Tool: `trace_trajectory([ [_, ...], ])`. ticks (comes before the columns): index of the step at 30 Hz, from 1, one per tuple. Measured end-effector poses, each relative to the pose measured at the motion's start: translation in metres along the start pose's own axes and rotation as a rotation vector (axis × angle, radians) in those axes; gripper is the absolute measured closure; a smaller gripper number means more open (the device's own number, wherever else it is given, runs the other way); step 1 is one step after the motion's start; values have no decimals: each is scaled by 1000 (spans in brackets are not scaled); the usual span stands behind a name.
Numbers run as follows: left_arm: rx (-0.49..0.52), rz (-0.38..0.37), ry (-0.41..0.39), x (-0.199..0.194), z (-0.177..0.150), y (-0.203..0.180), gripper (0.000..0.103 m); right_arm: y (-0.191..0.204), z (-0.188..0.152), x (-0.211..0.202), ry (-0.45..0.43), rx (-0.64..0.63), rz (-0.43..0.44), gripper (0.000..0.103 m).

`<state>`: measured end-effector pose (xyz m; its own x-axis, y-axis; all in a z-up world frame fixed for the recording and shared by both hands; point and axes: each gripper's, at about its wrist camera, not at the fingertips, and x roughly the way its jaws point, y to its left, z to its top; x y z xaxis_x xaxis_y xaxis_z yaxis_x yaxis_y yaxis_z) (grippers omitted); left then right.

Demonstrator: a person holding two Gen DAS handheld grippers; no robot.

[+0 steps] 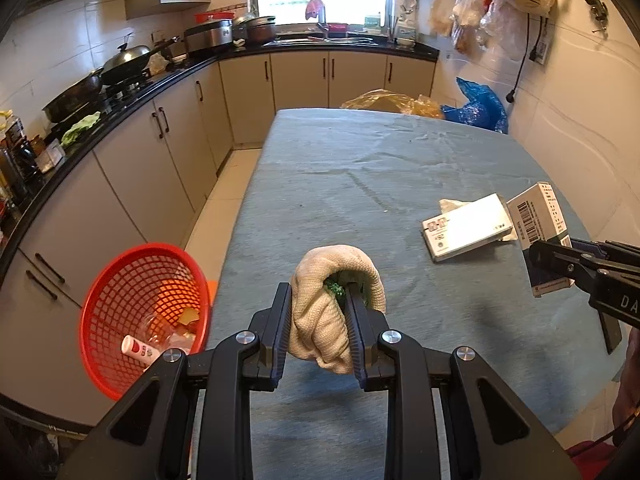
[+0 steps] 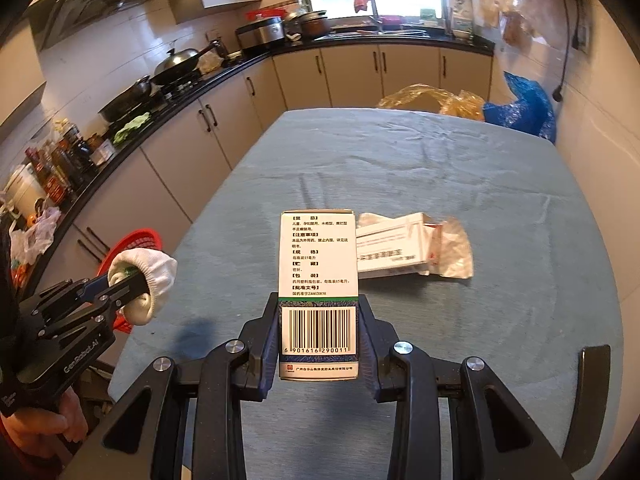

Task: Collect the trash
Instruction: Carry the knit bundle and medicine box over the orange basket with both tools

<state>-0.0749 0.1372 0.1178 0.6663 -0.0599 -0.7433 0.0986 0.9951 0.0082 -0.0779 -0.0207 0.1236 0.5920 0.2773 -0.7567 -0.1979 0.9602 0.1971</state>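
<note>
**Both claws loaded above the worktop**

Our left claw [image 1: 320, 320] is clamped on a balled-up beige cloth [image 1: 334, 308] with something green tucked inside, held over the blue-grey worktop [image 1: 360, 184] near its left edge. Our right claw [image 2: 319, 332] grips a white medicine box [image 2: 318, 280] upright. A second box [image 2: 392, 252] lies on the worktop. The red basket [image 1: 136, 312] sits below, left.

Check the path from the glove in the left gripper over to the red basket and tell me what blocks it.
Nothing visible blocks it. The left gripper holds the glove over the table's left part; the red basket sits open-topped just off that edge, with only bare tablecloth and open air between.
</note>
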Motion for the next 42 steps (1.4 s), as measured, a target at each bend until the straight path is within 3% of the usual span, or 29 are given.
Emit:
trace_trajectory([
  [22,-83,54,33,-5,-22,31,78,29,-5,20,55,-77,64,66],
  [42,-222,127,22,-24,-42,85,78,79,-1,38,99,-188,127,66],
])
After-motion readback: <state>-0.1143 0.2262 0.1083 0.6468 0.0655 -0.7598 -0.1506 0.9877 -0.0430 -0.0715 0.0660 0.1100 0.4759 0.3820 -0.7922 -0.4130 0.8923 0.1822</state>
